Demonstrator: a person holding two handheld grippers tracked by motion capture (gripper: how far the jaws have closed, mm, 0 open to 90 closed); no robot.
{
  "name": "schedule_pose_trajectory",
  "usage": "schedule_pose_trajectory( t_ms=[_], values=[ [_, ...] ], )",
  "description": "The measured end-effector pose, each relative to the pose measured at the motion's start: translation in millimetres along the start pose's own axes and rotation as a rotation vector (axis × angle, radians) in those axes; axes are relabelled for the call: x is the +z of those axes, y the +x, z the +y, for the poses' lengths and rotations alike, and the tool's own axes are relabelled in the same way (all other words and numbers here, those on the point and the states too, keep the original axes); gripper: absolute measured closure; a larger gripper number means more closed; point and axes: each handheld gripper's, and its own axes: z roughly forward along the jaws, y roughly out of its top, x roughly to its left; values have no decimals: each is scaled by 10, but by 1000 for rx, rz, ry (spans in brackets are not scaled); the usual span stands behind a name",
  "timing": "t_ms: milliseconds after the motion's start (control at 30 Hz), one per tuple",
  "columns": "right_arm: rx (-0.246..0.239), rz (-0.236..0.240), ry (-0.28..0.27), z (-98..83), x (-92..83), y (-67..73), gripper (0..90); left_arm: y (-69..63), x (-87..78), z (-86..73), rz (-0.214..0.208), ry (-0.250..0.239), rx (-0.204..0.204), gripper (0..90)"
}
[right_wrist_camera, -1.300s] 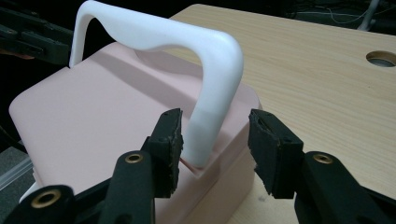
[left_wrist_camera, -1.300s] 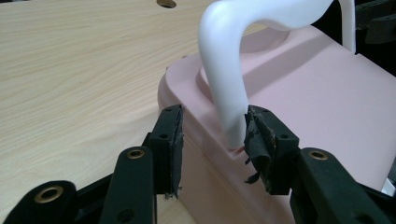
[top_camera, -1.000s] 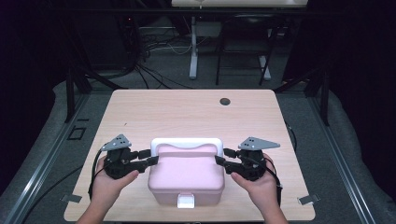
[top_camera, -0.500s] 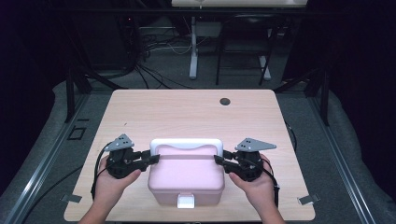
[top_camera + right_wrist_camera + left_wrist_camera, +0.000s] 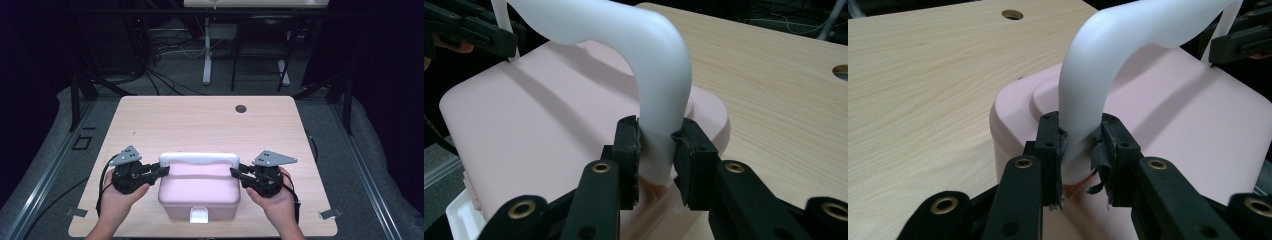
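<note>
1. Dark cabled workshop surrounds a pale wooden table (image 5: 200, 120), which has a small round hole (image 5: 241, 108) at its 1 o'clock.
2. At 9 o'clock of the pink box (image 5: 199, 190), the left gripper (image 5: 161, 171) is clamped on the white handle (image 5: 198, 159) at its left foot.
3. That box sits at the table's 6 o'clock edge, lid closed, white latch (image 5: 198, 216) toward the person.
4. At 3 o'clock, the right gripper (image 5: 235, 172) pinches the handle's other foot.
5. Both grasps look secured; lifting or carrying seems left to do.
</note>
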Motion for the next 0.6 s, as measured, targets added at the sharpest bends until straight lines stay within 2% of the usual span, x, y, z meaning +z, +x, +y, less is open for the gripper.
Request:
schedule_pose_trajectory(
  t_ms=[367, 600],
  values=[
    [-5, -1, 0, 18, -11, 24, 737, -3, -26, 0, 9, -8, 2, 737],
    [-9, 3, -12, 74, -36, 37, 739, -8, -63, 60, 14, -19, 7, 737]
  ],
)
